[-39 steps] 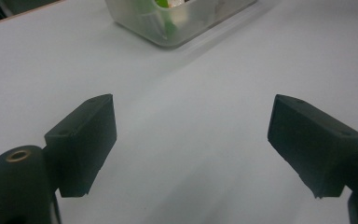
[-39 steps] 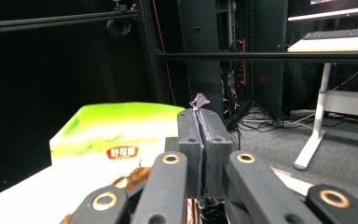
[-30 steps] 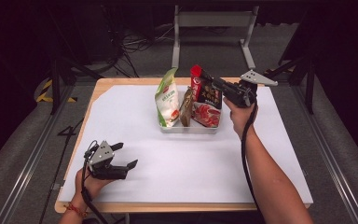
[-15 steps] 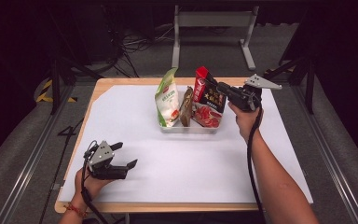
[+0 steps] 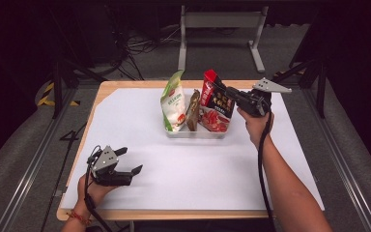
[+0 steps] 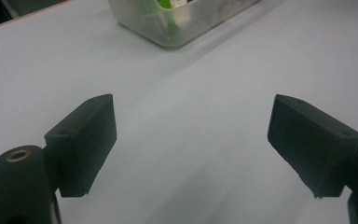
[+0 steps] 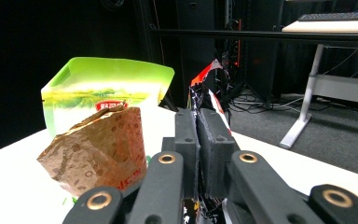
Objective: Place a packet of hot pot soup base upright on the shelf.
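Note:
A clear plastic tray (image 5: 195, 134) at the back middle of the white table holds a green packet (image 5: 173, 101), a brown packet (image 5: 192, 110) and a red and black packet (image 5: 216, 94), all upright. My right gripper (image 5: 229, 92) reaches in from the right and is shut on the upper edge of the red and black packet (image 7: 204, 88), which runs between its closed jaws (image 7: 198, 140). To the left of that grip stand the green packet (image 7: 102, 88) and the brown packet (image 7: 98, 149). My left gripper (image 5: 130, 161) rests open at the front left, its jaws wide (image 6: 191, 140) over bare table.
The tray's corner (image 6: 177, 28) lies well beyond the left gripper. The white sheet (image 5: 140, 121) covers most of the wooden tabletop. A metal stand and cables sit on the dark floor behind the table.
The right gripper has drifted slightly to the right, taking the top of the red and black packet with it. The left gripper has kept still.

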A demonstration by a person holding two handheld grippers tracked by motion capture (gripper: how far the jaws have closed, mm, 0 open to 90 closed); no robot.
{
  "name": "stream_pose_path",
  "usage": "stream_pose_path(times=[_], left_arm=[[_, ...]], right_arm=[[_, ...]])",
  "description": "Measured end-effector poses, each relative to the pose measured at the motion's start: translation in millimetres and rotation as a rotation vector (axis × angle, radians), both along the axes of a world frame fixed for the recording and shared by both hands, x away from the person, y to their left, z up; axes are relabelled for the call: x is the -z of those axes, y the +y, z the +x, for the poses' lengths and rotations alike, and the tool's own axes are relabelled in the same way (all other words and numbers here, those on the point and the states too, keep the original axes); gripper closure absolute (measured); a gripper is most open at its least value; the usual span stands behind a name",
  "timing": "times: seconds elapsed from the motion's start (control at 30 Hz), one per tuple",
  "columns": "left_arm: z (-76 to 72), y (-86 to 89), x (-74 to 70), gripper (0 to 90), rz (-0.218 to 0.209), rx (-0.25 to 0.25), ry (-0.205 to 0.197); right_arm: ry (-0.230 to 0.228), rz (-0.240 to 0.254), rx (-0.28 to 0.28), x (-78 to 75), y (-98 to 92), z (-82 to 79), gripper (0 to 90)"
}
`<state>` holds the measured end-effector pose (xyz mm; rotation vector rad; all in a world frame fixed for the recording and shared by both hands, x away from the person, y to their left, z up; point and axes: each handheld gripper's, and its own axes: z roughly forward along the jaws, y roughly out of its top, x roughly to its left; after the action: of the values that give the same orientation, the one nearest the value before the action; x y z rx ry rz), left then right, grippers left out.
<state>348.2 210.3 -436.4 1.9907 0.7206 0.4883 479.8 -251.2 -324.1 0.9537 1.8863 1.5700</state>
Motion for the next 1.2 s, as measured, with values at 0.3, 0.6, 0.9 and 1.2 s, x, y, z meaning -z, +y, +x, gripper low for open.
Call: stream_pose_path(times=[0.3, 0.6, 0.9, 1.2], left_arm=[[0.0, -0.7, 0.4, 16.4, 0.007, -0.009, 0.004], [0.0, -1.2, 0.9, 16.4, 0.01, -0.008, 0.007], [-0.1, -0.8, 0.7, 16.4, 0.011, -0.011, 0.001], [-0.3, -0.4, 0.4, 16.4, 0.012, -0.009, -0.001]], right_arm=[[0.003, -0.049, 0.017, -1.7, -0.6, -0.7, 82.2], [0.008, -0.108, 0.029, -4.4, -0.8, -1.9, 78.2], [0.021, -0.135, 0.036, -6.5, -2.4, -2.4, 71.7], [0.039, -0.156, 0.045, -9.4, -4.9, -4.7, 69.1]])
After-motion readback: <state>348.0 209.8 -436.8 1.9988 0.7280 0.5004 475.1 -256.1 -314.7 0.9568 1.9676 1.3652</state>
